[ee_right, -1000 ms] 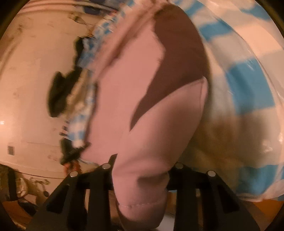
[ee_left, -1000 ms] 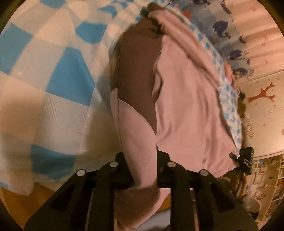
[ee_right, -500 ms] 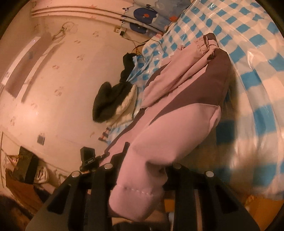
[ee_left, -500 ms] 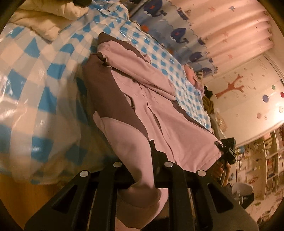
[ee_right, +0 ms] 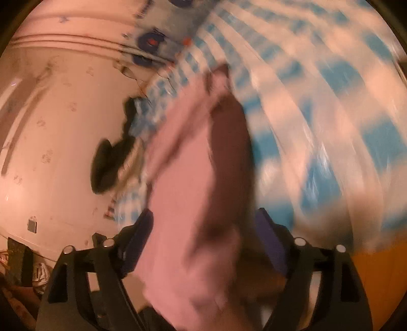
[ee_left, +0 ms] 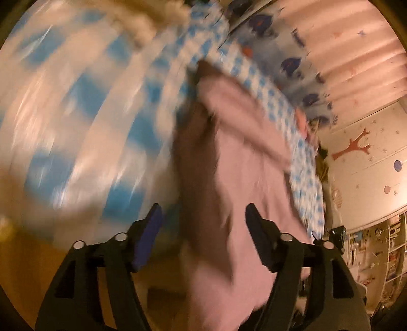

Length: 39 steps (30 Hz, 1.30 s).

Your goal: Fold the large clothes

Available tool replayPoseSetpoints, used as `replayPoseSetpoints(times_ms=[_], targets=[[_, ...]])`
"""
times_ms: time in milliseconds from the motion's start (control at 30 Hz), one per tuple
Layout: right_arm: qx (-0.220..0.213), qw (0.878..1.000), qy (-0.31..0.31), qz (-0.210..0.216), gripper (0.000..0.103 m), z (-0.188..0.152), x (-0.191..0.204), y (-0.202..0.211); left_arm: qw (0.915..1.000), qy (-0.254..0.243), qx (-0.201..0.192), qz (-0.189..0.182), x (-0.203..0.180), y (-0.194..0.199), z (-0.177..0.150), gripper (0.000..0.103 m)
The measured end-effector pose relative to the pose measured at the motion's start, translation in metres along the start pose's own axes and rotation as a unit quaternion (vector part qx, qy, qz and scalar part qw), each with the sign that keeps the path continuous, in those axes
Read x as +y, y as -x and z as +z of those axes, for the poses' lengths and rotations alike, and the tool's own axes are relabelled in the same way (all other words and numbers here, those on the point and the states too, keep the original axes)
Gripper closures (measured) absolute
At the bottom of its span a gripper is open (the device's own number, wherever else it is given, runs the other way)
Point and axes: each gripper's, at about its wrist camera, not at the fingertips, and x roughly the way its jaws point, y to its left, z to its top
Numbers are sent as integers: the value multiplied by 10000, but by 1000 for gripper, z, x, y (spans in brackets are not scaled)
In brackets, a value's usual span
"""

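Observation:
A pink and brown garment (ee_left: 244, 178) lies along the bed on a blue and white checked cover (ee_left: 76, 122). Its near end hangs over the bed edge between the fingers of my left gripper (ee_left: 203, 219), which is open, its jaws wide apart. In the right wrist view the same garment (ee_right: 188, 193) runs between the fingers of my right gripper (ee_right: 206, 221), also open with jaws wide apart. Both views are motion blurred.
A cream blanket (ee_left: 150, 17) lies at the far end of the bed. Dark and pale clothes (ee_right: 112, 165) are heaped by the wall. A whale-print curtain (ee_left: 292, 63) hangs behind the bed. Shelves (ee_left: 381, 249) stand at right.
Both grippers were shut on the garment's near end and have now opened, letting it go. Both cameras are moving fast, blurring the views.

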Motion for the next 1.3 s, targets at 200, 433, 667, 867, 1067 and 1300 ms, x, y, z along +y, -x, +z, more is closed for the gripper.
replayPoseSetpoints(times_ms=[200,433,667,867,1067,1300], targets=[[443,9972,572,168,16,92,54,-142,9978,-544,65,-384,-79,-107,92,33],[686,9960,-76,-563,17,164,4,-281,9997,-115,158,115,-94,-257,152,33],[761,9959,-229,-428,22,167,-2,-273,9965,67,632,538,-92,-280,164,33],[826,9962,132,-247,9,74,-8,-144,9956,-489,591,538,-66,-151,102,17],[1114,9928,-402,-176,7,-14,-51,-72,9948,-123,719,710,28,-56,-1,15],[1458,9835,-890,594,7,-59,-66,-64,9918,441,1154,-321,66,-72,-76,14]])
